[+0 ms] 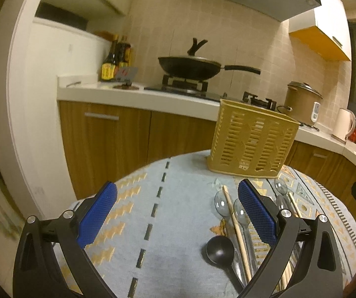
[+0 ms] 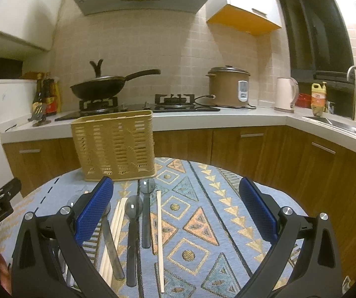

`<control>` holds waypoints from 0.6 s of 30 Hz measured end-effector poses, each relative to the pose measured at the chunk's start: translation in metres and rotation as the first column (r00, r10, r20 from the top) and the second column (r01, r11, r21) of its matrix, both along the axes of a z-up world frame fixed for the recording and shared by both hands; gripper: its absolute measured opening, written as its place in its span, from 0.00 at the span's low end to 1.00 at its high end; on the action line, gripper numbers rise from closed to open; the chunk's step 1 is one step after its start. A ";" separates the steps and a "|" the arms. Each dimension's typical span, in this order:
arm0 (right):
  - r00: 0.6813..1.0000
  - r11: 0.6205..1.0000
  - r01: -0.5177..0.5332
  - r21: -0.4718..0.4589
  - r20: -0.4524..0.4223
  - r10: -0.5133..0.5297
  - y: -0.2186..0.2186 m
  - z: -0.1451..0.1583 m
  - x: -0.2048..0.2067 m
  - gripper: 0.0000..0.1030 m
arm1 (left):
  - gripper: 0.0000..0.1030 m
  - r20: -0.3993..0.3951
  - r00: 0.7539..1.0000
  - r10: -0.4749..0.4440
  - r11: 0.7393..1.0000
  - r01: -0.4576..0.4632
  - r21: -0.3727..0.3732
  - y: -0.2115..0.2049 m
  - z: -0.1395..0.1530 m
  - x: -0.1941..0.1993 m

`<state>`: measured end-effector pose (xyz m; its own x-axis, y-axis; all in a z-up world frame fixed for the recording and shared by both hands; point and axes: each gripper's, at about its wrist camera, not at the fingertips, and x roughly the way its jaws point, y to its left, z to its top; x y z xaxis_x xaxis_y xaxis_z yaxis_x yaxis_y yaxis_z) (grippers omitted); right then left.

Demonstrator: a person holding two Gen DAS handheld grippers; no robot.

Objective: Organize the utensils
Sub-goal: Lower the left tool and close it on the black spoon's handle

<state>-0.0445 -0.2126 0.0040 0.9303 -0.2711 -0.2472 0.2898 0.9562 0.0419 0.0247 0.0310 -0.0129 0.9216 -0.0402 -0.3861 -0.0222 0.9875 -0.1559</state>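
- You are holding your left gripper (image 1: 176, 213) wide open and empty above the blue patterned tablecloth (image 1: 178, 236).
- Your right gripper (image 2: 175, 208) is also gaping wide, gripping nothing.
- Clear plastic spoons (image 2: 133, 208), a black plastic ladle (image 1: 220, 249) and pale wooden chopsticks (image 2: 160, 243) are lying flat, just before the upright tan slotted plastic utensil basket (image 2: 114, 146).

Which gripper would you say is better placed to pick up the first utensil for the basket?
Probably the right gripper: open, with spoons and chopsticks lying between its fingers. The left gripper, also open, frames mostly bare cloth.
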 end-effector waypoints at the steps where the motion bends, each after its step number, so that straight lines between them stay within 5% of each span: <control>1: 1.000 1.000 -0.005 0.011 0.005 0.005 -0.001 -0.002 -0.001 0.94 | 0.92 -0.017 1.000 0.005 1.000 -0.005 -0.001 0.000 -0.001 0.003; 5: 0.996 0.998 -0.056 0.009 -0.063 0.057 0.004 -0.005 0.009 0.94 | 0.88 -0.152 0.986 -0.063 0.997 0.054 -0.064 0.011 -0.011 0.017; 7: 0.993 0.998 -0.055 -0.026 -0.109 0.052 0.011 -0.008 0.016 0.94 | 0.73 -0.273 0.953 -0.129 0.990 0.109 -0.089 0.012 -0.021 0.030; 9: 0.987 0.997 -0.058 -0.059 -0.154 0.048 0.016 -0.013 0.022 0.94 | 0.69 -0.368 0.908 -0.201 0.978 0.164 -0.130 0.012 -0.029 0.039; 13: 0.975 0.996 -0.058 -0.063 -0.216 0.043 0.016 -0.019 0.033 0.94 | 0.69 -0.410 0.857 -0.311 0.949 0.252 -0.192 0.003 -0.032 0.037; 18: 0.965 0.998 -0.065 -0.010 -0.254 0.060 0.007 -0.024 0.038 0.92 | 0.69 -0.478 0.820 -0.314 0.948 0.300 -0.108 -0.030 -0.041 0.035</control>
<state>-0.0068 -0.2058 -0.0202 0.8530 -0.2212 -0.4728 0.2285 0.9726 -0.0427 0.0595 0.0013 -0.0542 0.5559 -0.3063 -0.7728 0.2017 0.9516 -0.2321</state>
